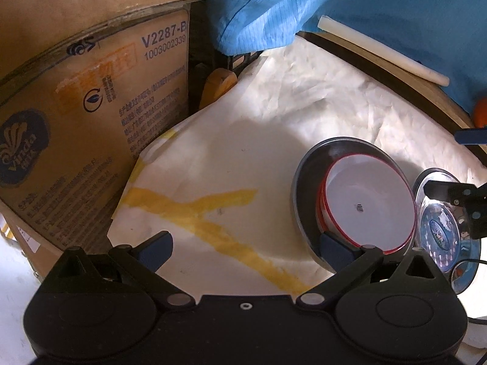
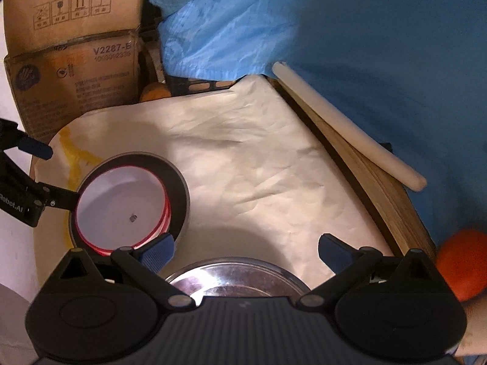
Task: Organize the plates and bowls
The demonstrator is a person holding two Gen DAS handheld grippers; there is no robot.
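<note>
A white bowl with a red rim [image 1: 365, 200] sits nested on a dark grey plate [image 1: 307, 188] on the white cloth; both also show in the right wrist view, bowl [image 2: 121, 210] and plate [image 2: 179, 194]. My left gripper [image 1: 246, 252] is open and empty, its right finger [image 1: 334, 251] beside the plate's near edge. A shiny metal plate [image 2: 237, 276] lies just below my right gripper [image 2: 246, 254], which is open and empty. In the left wrist view the metal plate [image 1: 441, 237] lies right of the bowl, under the right gripper.
Cardboard boxes [image 1: 91, 106] stand to the left. A person in blue clothing [image 2: 365, 60] is at the far side. A white rod [image 2: 344, 124] lies on the wooden table edge [image 2: 365, 188]. An orange ball [image 2: 462, 267] is at right. Yellow marks [image 1: 213, 222] stain the cloth.
</note>
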